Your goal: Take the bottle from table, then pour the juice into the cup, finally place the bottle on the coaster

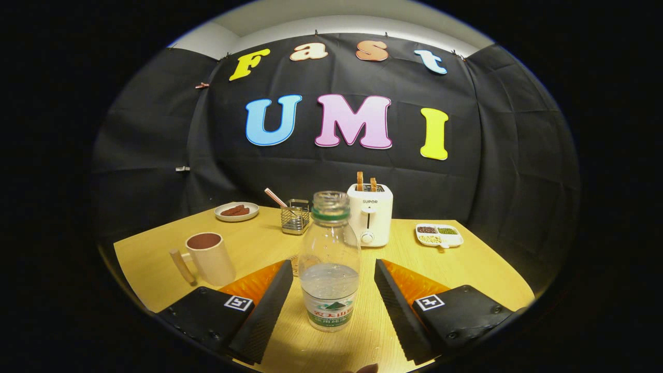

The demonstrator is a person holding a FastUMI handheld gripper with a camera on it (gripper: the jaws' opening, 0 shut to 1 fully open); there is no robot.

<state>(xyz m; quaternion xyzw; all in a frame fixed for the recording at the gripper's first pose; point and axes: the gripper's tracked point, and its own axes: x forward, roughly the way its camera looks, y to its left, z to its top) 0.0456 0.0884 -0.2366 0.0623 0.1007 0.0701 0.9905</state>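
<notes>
**Bottle upright between spread fingers, not gripped**

Gripper (330, 300) spread wide. Both fingers flank the bottle (329, 261), a clear gap on either side; neither pad touches it.

Bottle stands upright on the wooden tabletop (466, 274), between the fingers. Clear plastic, cap off, green ring at the neck, label low on the body. Clear liquid fills about the lower third.

Cup (210, 257): a beige mug with a handle toward the near left, on the tabletop left of the bottle, just beyond the left finger. Inside looks dark reddish-brown.

A small piece of something woven shows just behind the bottle at its left side; cannot tell what it is.

Farther back, left to right:
- small plate (236, 211) with brown pieces, far left
- wire-mesh holder (296, 216) with a striped straw leaning out to the left
- white toaster (369, 215) with two slices standing up in the slots, directly behind and slightly right of the bottle
- white divided dish (439, 234) of beans and grains, far right
</notes>
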